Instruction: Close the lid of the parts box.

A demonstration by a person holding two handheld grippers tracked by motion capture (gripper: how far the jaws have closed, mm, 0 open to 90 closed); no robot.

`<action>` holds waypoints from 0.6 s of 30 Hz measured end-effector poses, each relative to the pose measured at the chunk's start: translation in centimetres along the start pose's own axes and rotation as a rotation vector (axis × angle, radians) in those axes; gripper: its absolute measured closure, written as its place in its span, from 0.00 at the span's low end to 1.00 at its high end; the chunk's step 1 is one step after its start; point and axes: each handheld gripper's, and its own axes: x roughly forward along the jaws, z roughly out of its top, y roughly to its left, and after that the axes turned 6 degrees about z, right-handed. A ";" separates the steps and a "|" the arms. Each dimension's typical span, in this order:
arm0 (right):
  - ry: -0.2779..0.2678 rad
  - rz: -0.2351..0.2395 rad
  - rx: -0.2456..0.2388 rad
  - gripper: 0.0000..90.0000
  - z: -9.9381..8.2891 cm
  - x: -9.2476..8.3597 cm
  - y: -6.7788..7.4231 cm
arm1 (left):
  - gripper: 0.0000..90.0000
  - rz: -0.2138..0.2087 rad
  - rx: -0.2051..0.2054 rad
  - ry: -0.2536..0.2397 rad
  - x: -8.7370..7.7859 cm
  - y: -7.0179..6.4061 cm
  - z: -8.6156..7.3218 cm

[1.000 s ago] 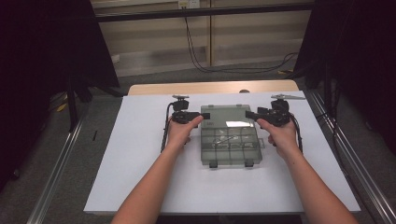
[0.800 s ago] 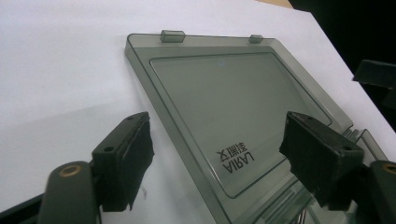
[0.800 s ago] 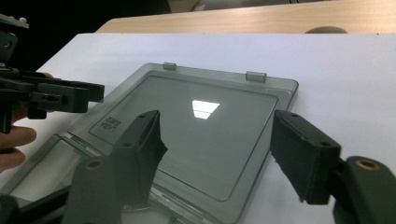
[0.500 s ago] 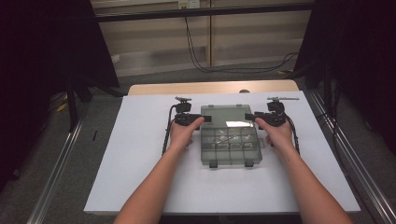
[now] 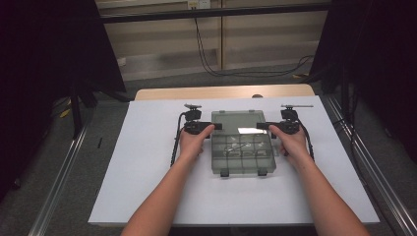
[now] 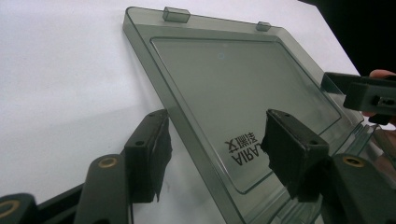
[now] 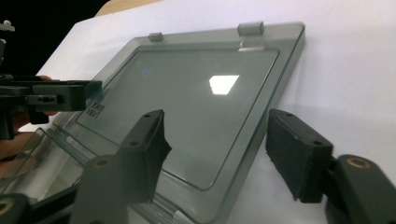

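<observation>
Apparently lid-handling step: smoky plastic organizer box mid-table, lid swung back flat. Left hand-held gripper and right hand-held gripper each straddle a lid side edge, jaws just closing, pads not yet pressing, for even two-sided hold.

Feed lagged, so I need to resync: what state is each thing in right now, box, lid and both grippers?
Compartment box: open, flat on the white board.
Lid: swung back, edges between both grippers' jaws.
Left gripper: jaws have been closing, straddling the lid's edge, pads not pressing.
Right gripper: jaws part open, straddling the lid's opposite edge, no grip.
</observation>
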 end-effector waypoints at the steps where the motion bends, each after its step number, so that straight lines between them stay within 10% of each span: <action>1: 0.008 0.003 0.010 0.40 -0.1 0.0 -0.1 | 0.46 0.001 0.002 0.001 0.0 0.0 0.0; 18: -0.044 0.005 -0.034 0.73 0.0 -0.9 -0.4 | 0.68 -0.028 0.013 -0.054 -0.8 -0.1 0.0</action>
